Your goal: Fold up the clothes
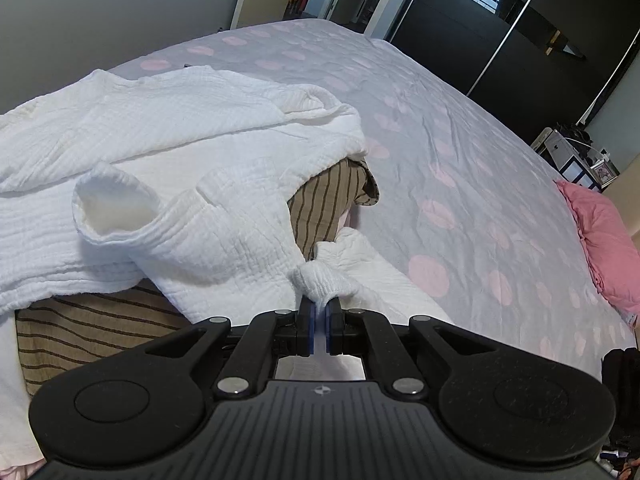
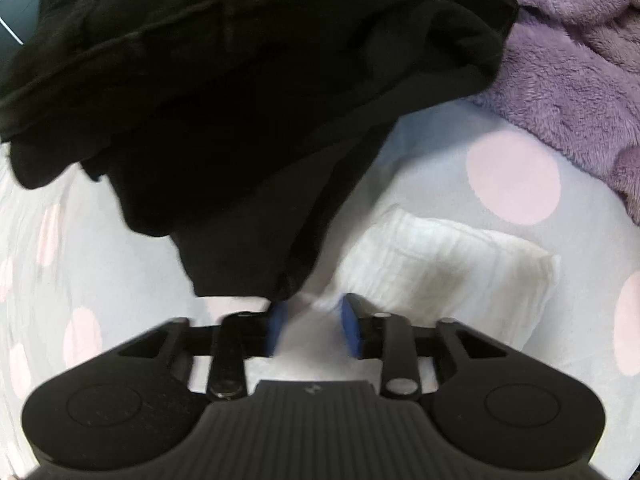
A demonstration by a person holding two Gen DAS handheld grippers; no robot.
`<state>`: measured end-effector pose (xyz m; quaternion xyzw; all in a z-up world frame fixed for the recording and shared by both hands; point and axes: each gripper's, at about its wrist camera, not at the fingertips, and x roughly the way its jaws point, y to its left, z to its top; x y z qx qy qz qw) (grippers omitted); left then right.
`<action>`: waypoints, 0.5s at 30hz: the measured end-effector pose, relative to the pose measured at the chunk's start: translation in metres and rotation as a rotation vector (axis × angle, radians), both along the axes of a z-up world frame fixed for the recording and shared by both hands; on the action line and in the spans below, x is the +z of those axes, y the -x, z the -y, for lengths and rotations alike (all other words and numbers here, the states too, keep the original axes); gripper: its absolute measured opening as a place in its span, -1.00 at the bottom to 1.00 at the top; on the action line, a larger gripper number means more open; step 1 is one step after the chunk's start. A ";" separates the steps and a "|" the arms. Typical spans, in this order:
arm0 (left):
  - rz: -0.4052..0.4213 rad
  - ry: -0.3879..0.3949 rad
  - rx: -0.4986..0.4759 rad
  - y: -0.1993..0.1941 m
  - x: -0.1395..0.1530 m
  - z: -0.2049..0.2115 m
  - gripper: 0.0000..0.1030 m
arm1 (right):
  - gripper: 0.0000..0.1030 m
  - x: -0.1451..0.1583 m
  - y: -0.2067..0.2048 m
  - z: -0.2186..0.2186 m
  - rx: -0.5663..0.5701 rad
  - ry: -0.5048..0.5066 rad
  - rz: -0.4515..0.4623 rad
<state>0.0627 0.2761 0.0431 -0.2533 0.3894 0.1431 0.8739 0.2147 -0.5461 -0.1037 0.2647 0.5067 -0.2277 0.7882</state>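
White crinkled garment (image 1: 192, 184) is pinched by left claw (image 1: 319, 308); right claw (image 2: 314, 316) spread beside black clothing (image 2: 240, 100).

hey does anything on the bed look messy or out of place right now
Yes. The white textured garment lies crumpled, a sleeve gaping open, heaped over a brown striped cloth. The left gripper pinches one of its cuffs. By the open right gripper, a black garment lies bunched.

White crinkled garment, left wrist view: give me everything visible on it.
The white crinkled-gauze garment looks like a soft, textured top, unfolded and rumpled on the dotted bedsheet. A sleeve opening gapes at its left. It drapes over a tan striped cloth. The left gripper is shut on a bunched ribbed edge nearest the camera.
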 end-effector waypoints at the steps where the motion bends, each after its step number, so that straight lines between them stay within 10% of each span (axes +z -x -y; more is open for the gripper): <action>1: 0.001 0.001 0.002 0.000 0.001 0.000 -0.94 | -0.89 0.000 0.002 0.002 -0.005 0.006 -0.004; 15: 0.135 0.024 -0.039 -0.004 0.049 0.020 -0.94 | -0.95 0.114 0.051 0.057 -0.064 -0.024 0.202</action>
